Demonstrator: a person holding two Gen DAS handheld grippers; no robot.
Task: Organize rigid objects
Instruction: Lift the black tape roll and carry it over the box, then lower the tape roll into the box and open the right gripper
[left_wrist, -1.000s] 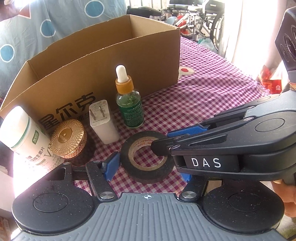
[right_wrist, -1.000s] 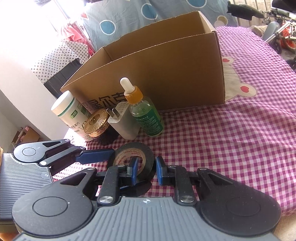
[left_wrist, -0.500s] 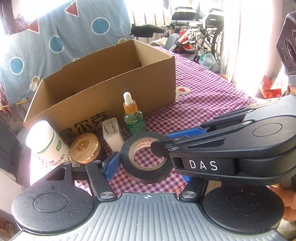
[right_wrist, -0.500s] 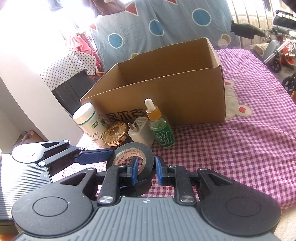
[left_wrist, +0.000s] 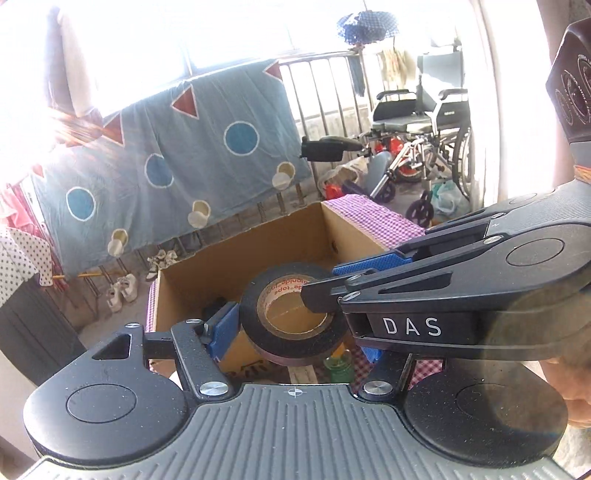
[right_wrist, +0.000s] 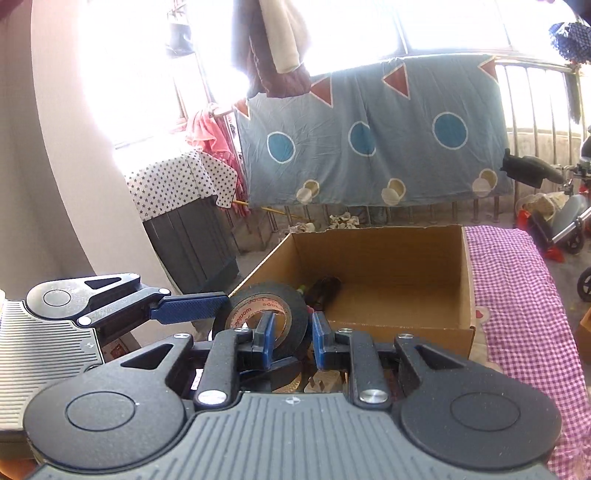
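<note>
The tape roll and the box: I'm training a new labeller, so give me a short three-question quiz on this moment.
1. True or false: the black tape roll rests on the checked cloth.
2. Which grips one wall of the roll, one finger through its hole? A) left gripper B) right gripper
3. Fill in: the cardboard box stands with its top ____.

Key: 1 false, it is held in the air by both grippers. 2 B; the left one's fingers clasp its outer rim. 3 open.
</note>
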